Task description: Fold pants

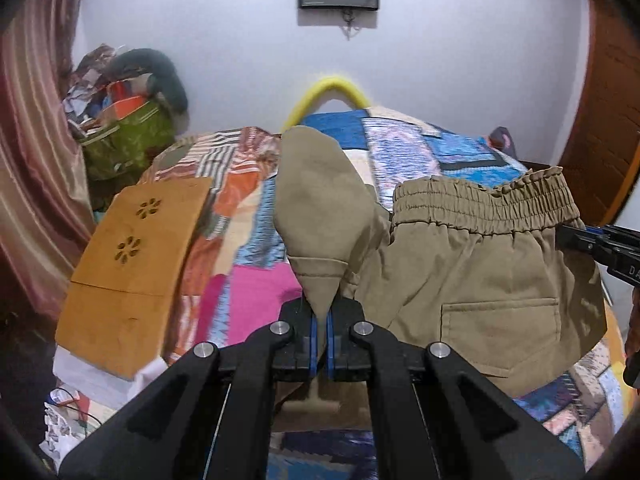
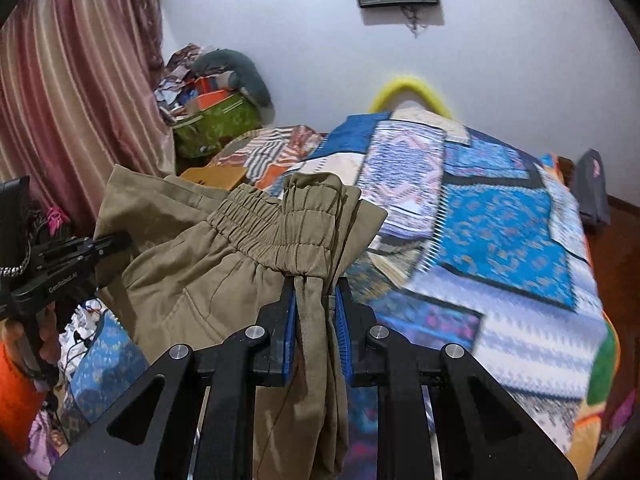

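The khaki pants (image 1: 480,272) hang in the air over the bed, held by both grippers. My left gripper (image 1: 320,320) is shut on a pointed fold of the pants fabric, which stands up between its blue pads. My right gripper (image 2: 316,308) is shut on the bunched elastic waistband (image 2: 272,232) of the pants (image 2: 192,280). The right gripper shows at the right edge of the left wrist view (image 1: 600,244), at the waistband's end. The left gripper shows at the left of the right wrist view (image 2: 72,256). A back pocket (image 1: 500,332) faces the left camera.
A bed with a patchwork quilt (image 2: 500,220) lies below and ahead. A brown cardboard sheet (image 1: 132,256) rests on the bed's left side. A pile of bags and clothes (image 1: 120,120) stands by the curtain (image 2: 72,100). A wooden door (image 1: 600,120) is at the right.
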`<control>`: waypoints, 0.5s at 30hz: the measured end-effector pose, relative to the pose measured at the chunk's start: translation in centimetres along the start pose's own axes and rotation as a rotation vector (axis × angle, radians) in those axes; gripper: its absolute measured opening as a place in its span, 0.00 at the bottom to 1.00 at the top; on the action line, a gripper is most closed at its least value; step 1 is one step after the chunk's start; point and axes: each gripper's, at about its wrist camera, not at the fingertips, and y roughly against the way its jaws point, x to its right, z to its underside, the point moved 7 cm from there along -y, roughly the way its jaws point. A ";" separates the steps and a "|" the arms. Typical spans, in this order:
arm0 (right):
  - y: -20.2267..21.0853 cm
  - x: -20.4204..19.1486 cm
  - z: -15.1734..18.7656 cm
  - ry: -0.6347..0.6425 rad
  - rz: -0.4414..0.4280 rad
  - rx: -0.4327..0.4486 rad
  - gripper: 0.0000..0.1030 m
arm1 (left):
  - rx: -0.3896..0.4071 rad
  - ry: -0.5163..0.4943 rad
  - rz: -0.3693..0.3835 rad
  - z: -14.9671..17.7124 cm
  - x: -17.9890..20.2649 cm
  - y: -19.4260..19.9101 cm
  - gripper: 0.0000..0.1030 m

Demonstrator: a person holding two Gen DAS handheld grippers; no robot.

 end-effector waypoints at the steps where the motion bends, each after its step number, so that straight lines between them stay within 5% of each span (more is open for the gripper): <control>1: -1.2 -0.3 -0.2 0.004 -0.008 -0.005 0.15 | -0.003 0.004 -0.007 0.0 -0.7 -0.5 0.03; 10: -9.7 -1.4 2.1 0.008 -0.030 -0.133 0.15 | -0.167 0.105 -0.003 4.5 -6.3 -8.9 0.03; 15: -12.5 0.2 4.4 0.040 0.027 -0.212 0.16 | -0.263 0.123 -0.028 8.0 -8.4 -13.1 0.07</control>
